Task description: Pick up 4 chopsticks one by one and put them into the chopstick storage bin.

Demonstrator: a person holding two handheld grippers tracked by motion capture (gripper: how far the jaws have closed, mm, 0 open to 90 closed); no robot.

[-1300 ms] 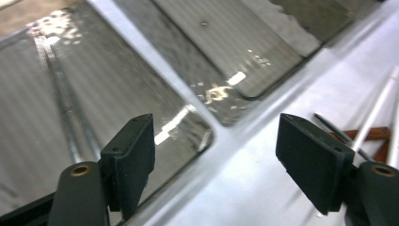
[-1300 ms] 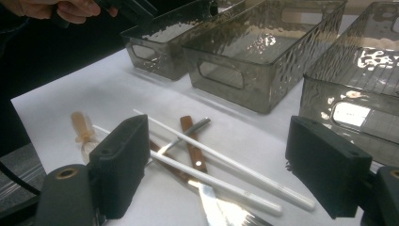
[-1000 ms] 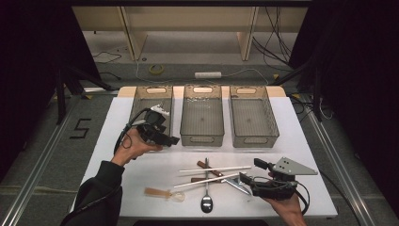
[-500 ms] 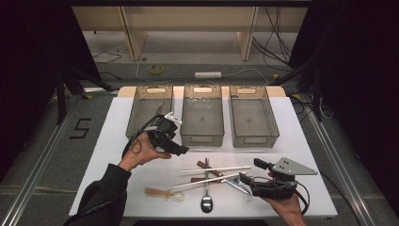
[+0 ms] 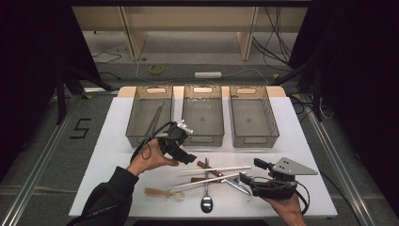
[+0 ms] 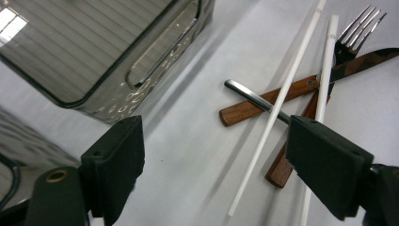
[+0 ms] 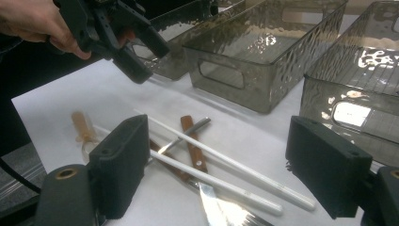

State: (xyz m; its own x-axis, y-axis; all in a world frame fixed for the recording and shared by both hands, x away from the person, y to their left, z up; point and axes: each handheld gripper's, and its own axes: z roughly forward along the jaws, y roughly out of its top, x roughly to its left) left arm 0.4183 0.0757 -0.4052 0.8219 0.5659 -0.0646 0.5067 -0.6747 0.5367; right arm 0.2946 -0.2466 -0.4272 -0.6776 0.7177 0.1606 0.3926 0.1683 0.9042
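My left claw (image 5: 186,155) gaping, empty, above the white chopsticks (image 5: 214,169) (crossed over a knife (image 5: 209,168)), my right claw (image 5: 249,172) wide too, low over the tabletop (image 5: 113,155).

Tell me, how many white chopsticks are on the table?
2. One white chopstick lies farther from the person, the other white chopstick just nearer. Both cross the wooden-handled cutlery below the middle bin, between the two grippers. None seems hidden.

Left gripper (image 5: 184,156) and right gripper (image 5: 249,173): jaws spread wide.
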